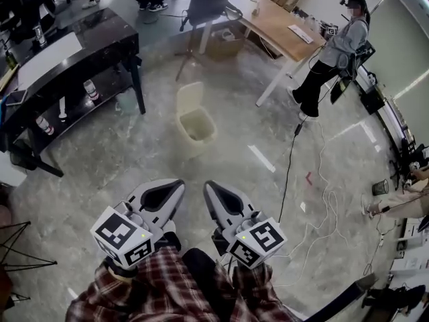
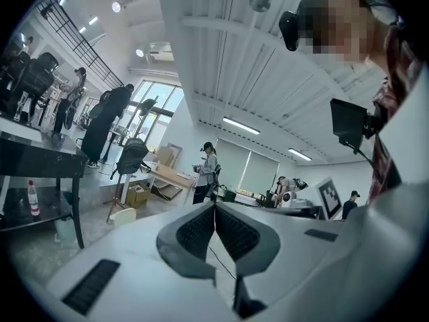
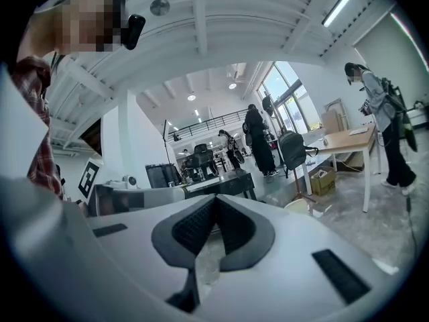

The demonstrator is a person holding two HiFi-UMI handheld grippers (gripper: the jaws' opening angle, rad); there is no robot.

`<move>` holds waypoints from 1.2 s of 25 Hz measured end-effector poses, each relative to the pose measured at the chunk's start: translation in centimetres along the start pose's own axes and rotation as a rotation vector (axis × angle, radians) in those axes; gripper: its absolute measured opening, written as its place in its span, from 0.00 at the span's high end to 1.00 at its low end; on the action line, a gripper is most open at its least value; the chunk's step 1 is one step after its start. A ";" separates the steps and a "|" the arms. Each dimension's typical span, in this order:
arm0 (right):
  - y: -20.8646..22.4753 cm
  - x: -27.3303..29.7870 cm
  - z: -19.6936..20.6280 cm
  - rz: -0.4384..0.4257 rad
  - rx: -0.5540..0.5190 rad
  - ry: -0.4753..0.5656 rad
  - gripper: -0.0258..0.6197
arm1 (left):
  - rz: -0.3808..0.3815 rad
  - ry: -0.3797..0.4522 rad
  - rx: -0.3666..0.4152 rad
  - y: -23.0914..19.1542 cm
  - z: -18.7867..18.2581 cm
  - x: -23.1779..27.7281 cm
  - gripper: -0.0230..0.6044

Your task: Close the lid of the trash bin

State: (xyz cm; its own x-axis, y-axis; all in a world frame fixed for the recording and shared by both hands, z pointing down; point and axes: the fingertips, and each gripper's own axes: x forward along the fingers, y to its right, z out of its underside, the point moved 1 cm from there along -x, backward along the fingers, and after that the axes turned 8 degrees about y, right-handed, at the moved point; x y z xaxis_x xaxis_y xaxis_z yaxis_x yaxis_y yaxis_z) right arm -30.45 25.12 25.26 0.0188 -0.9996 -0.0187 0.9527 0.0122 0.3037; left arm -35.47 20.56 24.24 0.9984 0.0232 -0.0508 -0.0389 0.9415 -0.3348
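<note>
No legible words or numbers; only coded square markers on left gripper [image 1: 179,184] and right gripper [image 1: 208,186]

The grey floor [image 1: 228,180] carries the open trash bin [image 1: 196,129], a black table [image 1: 74,52] and loose cables [image 1: 288,173].

Bright, even ceiling-strip light and window glow — fisheye-bent edges, dark corners, near jaws soft.

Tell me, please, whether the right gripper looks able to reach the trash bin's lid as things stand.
Probably not. The right gripper, jaws shut, is close to the person, while the trash bin with its upright lid stands apart across the floor. Nothing blocks the way; stepping forward should do.
</note>
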 end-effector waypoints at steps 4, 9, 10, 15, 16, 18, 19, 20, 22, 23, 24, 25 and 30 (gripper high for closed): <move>0.9 2.9 0.9 0.008 0.041 -0.015 0.94 | -0.018 -0.023 -0.025 -3.5 0.0 0.3 0.94; 3.1 3.4 1.1 0.051 0.072 -0.035 0.94 | -0.026 -0.059 -0.058 -5.4 0.4 2.0 0.94; 3.8 3.5 1.0 0.060 0.076 -0.036 0.94 | -0.027 -0.061 -0.060 -5.8 0.3 2.6 0.94; 8.7 5.1 0.4 0.081 0.091 -0.043 0.94 | -0.048 -0.063 -0.067 -8.6 0.2 6.9 0.94; 9.8 5.5 0.2 0.080 0.090 -0.043 0.94 | -0.054 -0.061 -0.067 -9.1 0.2 7.9 0.94; 12.1 6.2 -0.7 0.069 0.084 -0.045 0.94 | -0.068 -0.053 -0.065 -10.0 -0.1 10.2 0.94; 13.3 6.5 -1.3 0.060 0.080 -0.047 0.94 | -0.077 -0.047 -0.063 -10.3 -0.3 11.4 0.94; 14.4 6.8 -2.0 0.050 0.077 -0.048 0.94 | -0.085 -0.041 -0.062 -10.6 -0.5 12.7 0.94; 16.8 7.4 -3.3 0.026 0.069 -0.055 0.94 | -0.104 -0.027 -0.059 -10.9 -1.0 15.3 0.94; 17.9 7.6 -4.0 0.011 0.065 -0.059 0.94 | -0.114 -0.019 -0.056 -11.0 -1.3 16.6 0.94; 19.0 7.8 -4.6 -0.005 0.061 -0.064 0.94 | -0.126 -0.011 -0.052 -11.0 -1.6 17.8 0.94; 20.1 8.0 -5.2 -0.022 0.058 -0.069 0.94 | -0.137 -0.003 -0.047 -11.0 -2.0 19.0 0.94; 24.6 9.1 -7.6 -0.116 0.042 -0.090 0.94 | -0.226 0.039 -0.024 -11.4 -3.0 23.0 0.94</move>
State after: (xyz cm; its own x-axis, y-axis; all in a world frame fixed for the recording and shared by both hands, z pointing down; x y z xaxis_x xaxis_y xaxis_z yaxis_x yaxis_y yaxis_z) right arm -4.52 16.51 25.28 -0.1201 -0.9924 0.0284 0.9333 -0.1031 0.3440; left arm -12.16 9.40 24.08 0.9796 -0.2005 -0.0088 0.1836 0.9131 -0.3641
